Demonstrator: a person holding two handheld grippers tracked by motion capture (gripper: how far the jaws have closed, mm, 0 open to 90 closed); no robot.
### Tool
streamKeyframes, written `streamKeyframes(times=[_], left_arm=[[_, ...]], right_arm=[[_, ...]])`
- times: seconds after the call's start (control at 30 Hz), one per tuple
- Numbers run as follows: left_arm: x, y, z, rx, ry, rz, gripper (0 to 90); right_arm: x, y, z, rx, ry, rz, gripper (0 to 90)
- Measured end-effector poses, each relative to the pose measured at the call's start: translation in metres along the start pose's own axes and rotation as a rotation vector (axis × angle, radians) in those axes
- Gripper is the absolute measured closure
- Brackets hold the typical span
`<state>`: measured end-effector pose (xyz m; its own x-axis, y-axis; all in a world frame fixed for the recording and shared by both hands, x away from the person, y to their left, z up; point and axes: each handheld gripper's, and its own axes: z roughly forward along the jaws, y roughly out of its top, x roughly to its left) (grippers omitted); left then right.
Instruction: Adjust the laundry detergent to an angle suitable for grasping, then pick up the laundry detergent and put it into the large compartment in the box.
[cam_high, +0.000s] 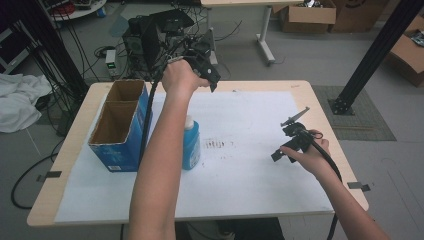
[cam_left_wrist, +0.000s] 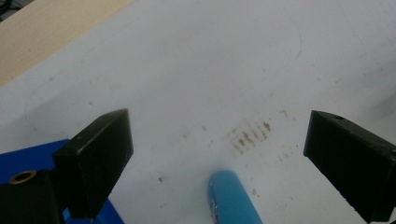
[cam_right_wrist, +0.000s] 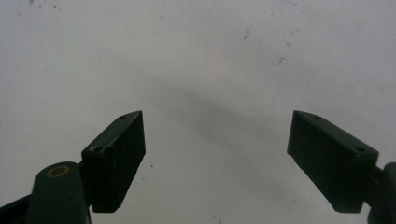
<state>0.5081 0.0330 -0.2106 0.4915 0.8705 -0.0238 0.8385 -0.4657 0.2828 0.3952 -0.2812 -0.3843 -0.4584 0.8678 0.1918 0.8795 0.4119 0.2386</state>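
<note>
left gripper (cam_left_wrist: 217, 154): jaws spread wide, raised above the blue bottle (cam_high: 190, 145), likely lining up a grab | right gripper (cam_right_wrist: 217, 154): spread, empty, low over the white sheet (cam_high: 250, 165) | bottle: upright, just beside the blue box (cam_high: 120, 150)

Table (cam_high: 75, 130): pale wood-look top, smooth, matt. White paper sheet (cam_high: 250, 175) covers it, matt, with brown smudges at its centre. Box (cam_high: 117, 127) at 9 o'clock: raw brown cardboard inside, glossy blue print outside. Bottle (cam_high: 191, 145) beside it: smooth blue plastic, slight sheen. Gripper jaws in both gripper views: matt black plastic, faintly scuffed.
</note>
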Motion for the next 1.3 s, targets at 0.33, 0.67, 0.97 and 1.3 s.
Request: streamKeyframes(times=[0.33, 0.67, 0.97, 1.3], left_arm=[[-0.001, -0.002, -0.005, 0.003, 0.005, -0.002, 8.8], [-0.002, -0.004, -0.004, 0.007, 0.011, 0.005, 8.8], [-0.001, -0.007, -0.007, 0.011, 0.021, 0.010, 8.0], [-0.004, -0.015, -0.010, 0.009, 0.028, 0.010, 7.1]], right_arm=[[-0.004, -0.004, -0.004, -0.017, 0.010, 0.012, 18.4], [-0.001, -0.003, -0.003, -0.021, 0.013, -0.002, 18.0], [-0.001, -0.001, -0.003, -0.036, 0.025, -0.005, 17.9], [0.000, -0.002, -0.009, -0.054, 0.024, -0.010, 17.9]])
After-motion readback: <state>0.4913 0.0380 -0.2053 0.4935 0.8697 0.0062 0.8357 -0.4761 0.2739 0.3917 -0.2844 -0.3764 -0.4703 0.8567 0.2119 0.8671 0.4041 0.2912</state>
